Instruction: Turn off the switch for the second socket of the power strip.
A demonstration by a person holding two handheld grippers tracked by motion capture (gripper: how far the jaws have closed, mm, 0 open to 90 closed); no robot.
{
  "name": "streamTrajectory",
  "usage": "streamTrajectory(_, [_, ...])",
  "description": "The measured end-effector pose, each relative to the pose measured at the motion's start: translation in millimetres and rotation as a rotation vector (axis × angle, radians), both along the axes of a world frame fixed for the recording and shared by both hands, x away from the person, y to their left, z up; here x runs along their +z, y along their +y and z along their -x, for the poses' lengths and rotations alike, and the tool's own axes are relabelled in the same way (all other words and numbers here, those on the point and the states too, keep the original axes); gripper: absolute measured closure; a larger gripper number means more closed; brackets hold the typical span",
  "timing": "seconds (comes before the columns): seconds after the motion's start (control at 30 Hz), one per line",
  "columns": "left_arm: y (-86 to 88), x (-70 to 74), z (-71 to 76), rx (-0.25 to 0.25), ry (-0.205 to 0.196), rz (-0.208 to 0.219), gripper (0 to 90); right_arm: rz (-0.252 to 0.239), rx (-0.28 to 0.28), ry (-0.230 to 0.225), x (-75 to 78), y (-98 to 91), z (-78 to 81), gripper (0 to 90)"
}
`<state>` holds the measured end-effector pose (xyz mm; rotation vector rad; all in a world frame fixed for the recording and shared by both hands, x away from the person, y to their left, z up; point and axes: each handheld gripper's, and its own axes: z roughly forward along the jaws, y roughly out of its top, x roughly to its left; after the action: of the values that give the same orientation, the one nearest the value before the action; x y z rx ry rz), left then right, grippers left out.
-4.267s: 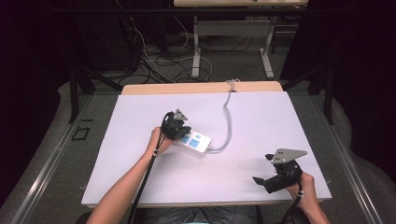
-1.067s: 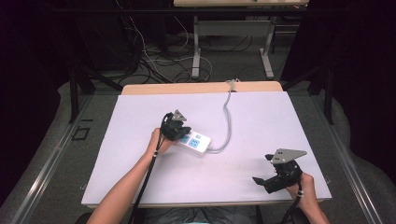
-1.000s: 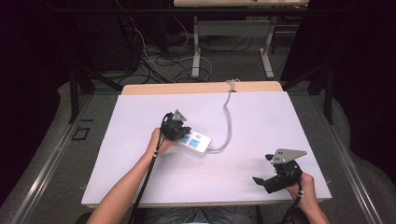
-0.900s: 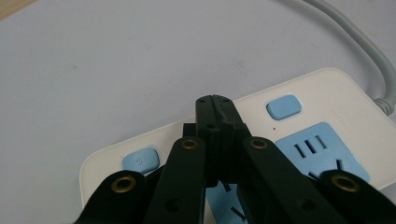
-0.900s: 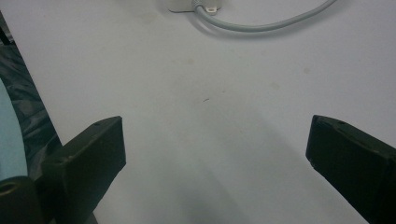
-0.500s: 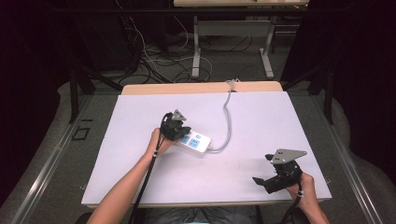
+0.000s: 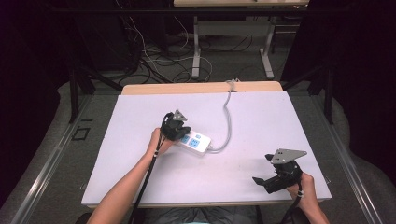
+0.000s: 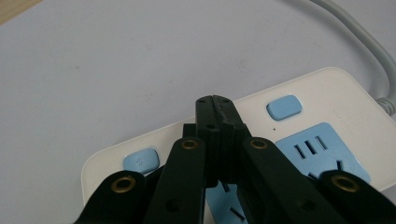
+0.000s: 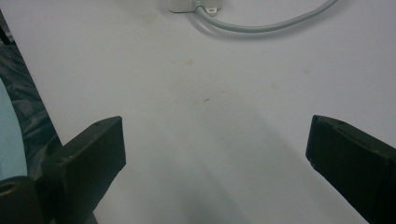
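A white worktop (image 7: 140, 116) carries a white power strip (image 7: 196, 142) near its middle, its grey cord (image 7: 228, 123) running to the far edge. The left gripper (image 8: 215, 105), jaws closed together, sits over the strip between two blue buttons. The right gripper (image 7: 262, 180) rests near the front right corner, jaws wide apart and empty.

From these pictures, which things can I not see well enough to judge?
- Left claw on the power strip: in the left gripper view its shut jaws cover the spot beneath, so contact cannot be told.
- Socket nearest the camera: cut off by the bottom edge and jaws.
- Buttons in the high view: too small to read.
- Cable: its far end drops behind the table edge.
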<state>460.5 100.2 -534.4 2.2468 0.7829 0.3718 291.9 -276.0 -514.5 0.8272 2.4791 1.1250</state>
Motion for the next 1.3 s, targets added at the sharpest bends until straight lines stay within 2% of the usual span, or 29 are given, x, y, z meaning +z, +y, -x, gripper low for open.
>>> streamTrajectory(0.07, [0.1, 1.9, 0.5, -0.007, 0.016, -0.018, 90.0, -0.001, -0.001, -0.001, -0.2, 0.1, 0.0, 4.2])
streamTrajectory(0.1, [-1.2, 0.6, 0.9, 0.006, -0.001, -0.012, 90.0, 0.001, 0.000, 0.000, 0.0, -0.1, 0.0, 4.2])
streamTrajectory(0.33, [-1.4, 4.4, 1.5, 0.008, 0.001, -0.010, 90.0, 0.000, 0.000, -0.001, 0.0, -0.3, 0.0, 4.2])
streamTrajectory(1.3, [-2.8, 4.1, 2.3, 0.017, -0.006, -0.015, 90.0, 0.005, 0.002, 0.001, 0.4, 0.0, -0.4, 4.2])
